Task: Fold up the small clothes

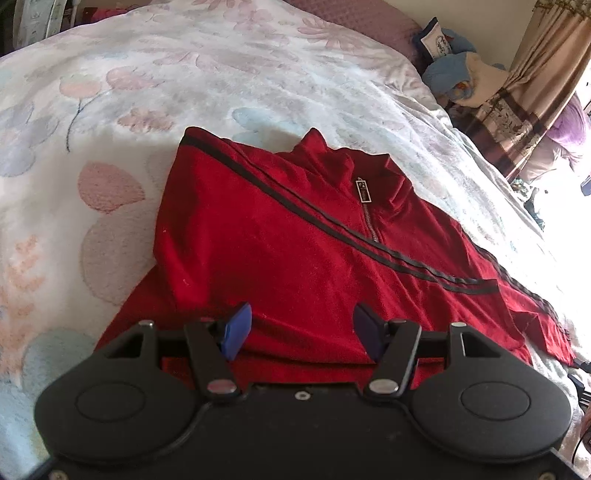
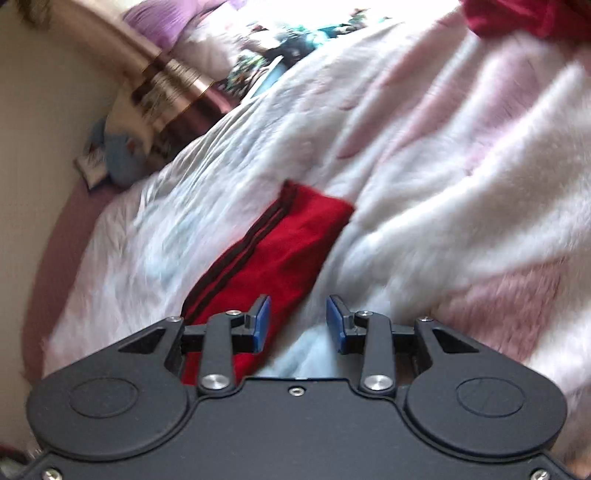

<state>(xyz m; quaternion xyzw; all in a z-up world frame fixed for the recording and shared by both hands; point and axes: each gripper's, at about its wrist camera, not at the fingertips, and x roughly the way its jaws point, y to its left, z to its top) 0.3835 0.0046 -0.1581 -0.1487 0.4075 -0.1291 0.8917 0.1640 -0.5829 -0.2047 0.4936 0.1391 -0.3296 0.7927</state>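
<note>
A red zip-neck top (image 1: 280,236) with thin black stripes lies flat on the floral bedspread (image 1: 147,85), collar towards the far side. One sleeve runs off to the right (image 1: 532,306). My left gripper (image 1: 303,328) is open just above the top's near hem, with nothing pinched between its blue pads (image 1: 236,328). In the blurred right wrist view, the red sleeve (image 2: 284,240) with its black stripes lies on the white bedspread (image 2: 443,184) and passes under the left finger. My right gripper (image 2: 299,325) is open, with only bedspread showing between the pads (image 2: 336,325).
Blue and white cushions (image 1: 458,74) lie at the far right corner of the bed beside a brown patterned curtain (image 1: 524,96). More red cloth (image 2: 517,14) sits at the top right of the right wrist view. The bed edge drops away on the right (image 1: 554,236).
</note>
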